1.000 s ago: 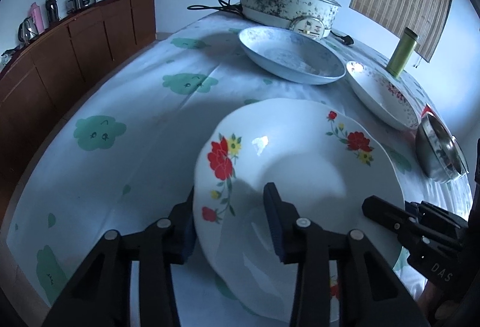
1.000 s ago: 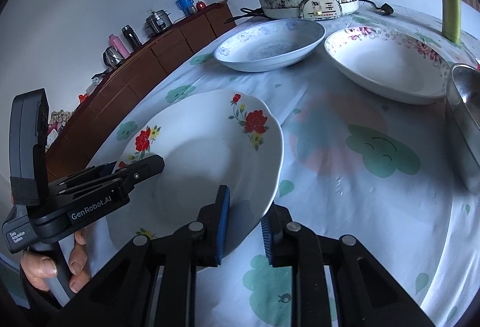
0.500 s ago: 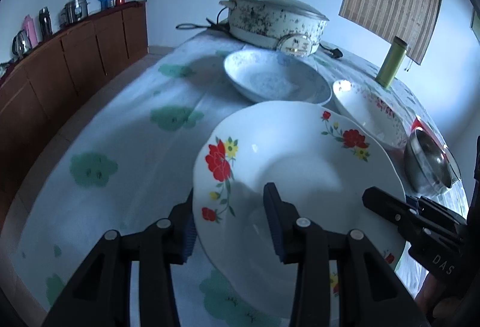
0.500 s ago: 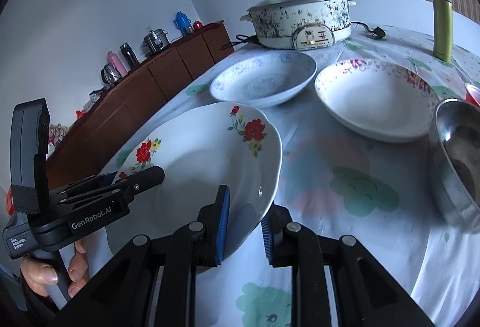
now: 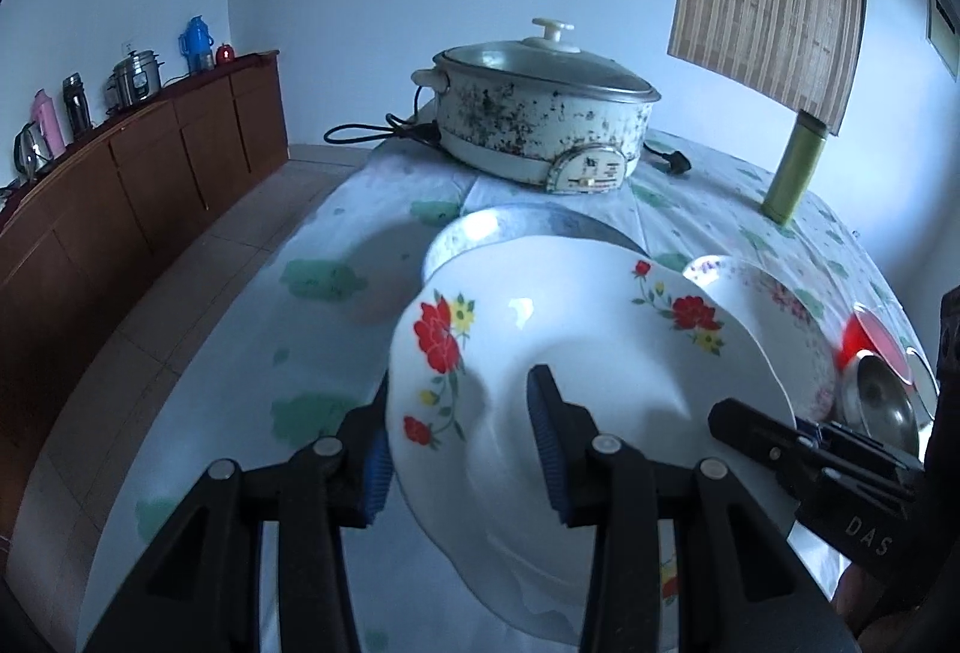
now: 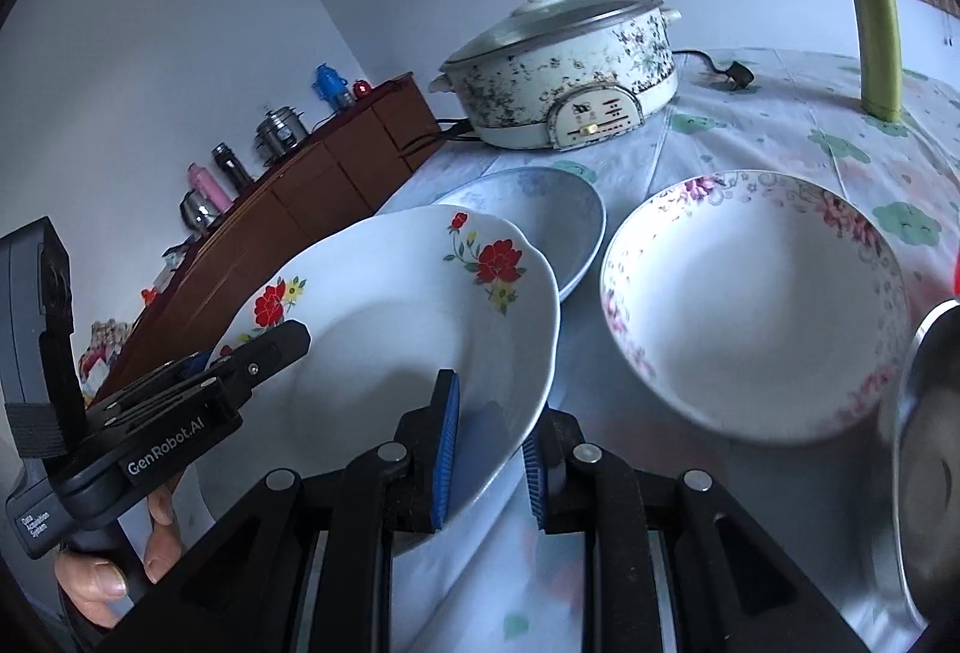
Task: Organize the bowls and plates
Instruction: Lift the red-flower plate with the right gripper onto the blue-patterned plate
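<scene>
A white plate with red flowers (image 5: 588, 353) (image 6: 408, 317) is held in the air by both grippers. My left gripper (image 5: 459, 443) is shut on its left rim and shows in the right wrist view (image 6: 240, 359). My right gripper (image 6: 489, 443) is shut on its right rim and shows in the left wrist view (image 5: 780, 443). The plate's far edge hangs over a pale blue bowl (image 5: 510, 230) (image 6: 540, 209). A white bowl with pink flowers (image 6: 756, 305) (image 5: 774, 305) sits to the right on the table.
An electric pot (image 5: 540, 113) (image 6: 564, 65) with its cord stands at the table's back. A green bottle (image 5: 795, 167) (image 6: 876, 41) stands at back right. A steel bowl (image 6: 930, 461) (image 5: 882, 407) sits at the right edge. A brown sideboard (image 5: 120, 197) runs along the left wall.
Both grippers have lifted the flowered plate off the table and carried it forward. Its far edge now overlaps the pale blue bowl.
</scene>
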`<state>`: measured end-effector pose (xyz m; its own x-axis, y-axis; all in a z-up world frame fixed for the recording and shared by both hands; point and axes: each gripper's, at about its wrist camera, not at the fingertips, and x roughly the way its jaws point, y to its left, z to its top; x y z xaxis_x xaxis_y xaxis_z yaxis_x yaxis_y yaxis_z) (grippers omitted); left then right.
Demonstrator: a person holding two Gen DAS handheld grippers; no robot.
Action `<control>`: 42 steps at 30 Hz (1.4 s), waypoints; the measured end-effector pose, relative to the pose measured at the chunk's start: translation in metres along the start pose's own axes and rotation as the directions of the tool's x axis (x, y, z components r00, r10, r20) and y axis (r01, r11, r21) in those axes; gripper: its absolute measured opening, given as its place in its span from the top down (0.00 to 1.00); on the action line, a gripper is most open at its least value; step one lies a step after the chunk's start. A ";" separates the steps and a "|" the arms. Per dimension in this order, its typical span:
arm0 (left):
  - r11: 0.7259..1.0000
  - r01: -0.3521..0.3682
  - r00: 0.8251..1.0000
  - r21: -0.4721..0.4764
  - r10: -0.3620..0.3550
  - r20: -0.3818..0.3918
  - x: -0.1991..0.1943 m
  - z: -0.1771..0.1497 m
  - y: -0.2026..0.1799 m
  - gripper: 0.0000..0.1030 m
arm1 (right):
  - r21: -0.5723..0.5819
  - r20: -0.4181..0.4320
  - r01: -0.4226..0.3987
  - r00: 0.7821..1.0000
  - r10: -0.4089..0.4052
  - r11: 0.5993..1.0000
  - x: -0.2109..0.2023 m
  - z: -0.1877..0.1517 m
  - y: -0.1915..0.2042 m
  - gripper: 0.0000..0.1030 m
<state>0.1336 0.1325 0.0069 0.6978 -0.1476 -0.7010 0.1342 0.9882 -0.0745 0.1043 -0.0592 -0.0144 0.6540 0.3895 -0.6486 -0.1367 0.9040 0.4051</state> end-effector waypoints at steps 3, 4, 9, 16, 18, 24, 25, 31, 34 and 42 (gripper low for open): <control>1.000 -0.010 1.000 -0.008 0.010 -0.002 0.014 0.008 0.001 0.63 | 0.024 -0.011 0.010 1.000 -0.010 1.000 0.015 0.008 -0.005 0.78; 1.000 -0.014 1.000 -0.012 0.014 -0.004 0.020 0.011 0.001 0.63 | 0.029 -0.015 0.013 1.000 -0.013 1.000 0.019 0.010 -0.006 0.78; 1.000 -0.030 0.999 -0.004 0.030 -0.017 0.040 0.021 0.002 0.63 | 0.052 -0.023 0.026 0.999 -0.025 0.998 0.035 0.021 -0.011 0.78; 0.999 -0.034 0.999 -0.013 0.034 -0.041 0.064 0.027 0.001 0.63 | 0.037 -0.007 0.064 0.998 -0.063 0.997 0.044 0.033 -0.014 0.78; 0.999 -0.036 0.998 -0.018 0.035 -0.051 0.070 0.030 0.000 0.63 | 0.032 -0.002 0.078 0.997 -0.078 0.996 0.047 0.037 -0.014 0.78; 0.998 -0.047 0.996 -0.039 0.044 -0.075 0.085 0.037 0.004 0.63 | -0.006 0.006 0.126 0.992 -0.126 0.992 0.059 0.047 -0.011 0.78; 0.998 -0.050 0.995 -0.045 0.046 -0.083 0.088 0.037 0.005 0.63 | -0.008 0.000 0.127 0.992 -0.127 0.992 0.061 0.049 -0.011 0.78; 0.996 -0.068 0.990 -0.059 0.060 -0.127 0.104 0.039 0.009 0.63 | -0.030 -0.049 0.140 0.989 -0.141 0.990 0.078 0.059 -0.011 0.78; 0.996 -0.072 0.990 -0.052 0.065 -0.128 0.106 0.041 0.008 0.63 | -0.025 -0.062 0.139 0.988 -0.141 0.990 0.085 0.063 -0.014 0.78; 0.996 -0.069 0.991 -0.049 0.063 -0.116 0.110 0.042 0.006 0.62 | -0.082 -0.023 0.213 0.976 -0.215 0.974 0.092 0.067 -0.010 0.76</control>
<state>0.2406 0.1204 -0.0409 0.6181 -0.0795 -0.7820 0.0516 0.9968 -0.0605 0.2156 -0.0441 -0.0348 0.6508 0.1896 -0.7352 -0.0549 0.9775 0.2034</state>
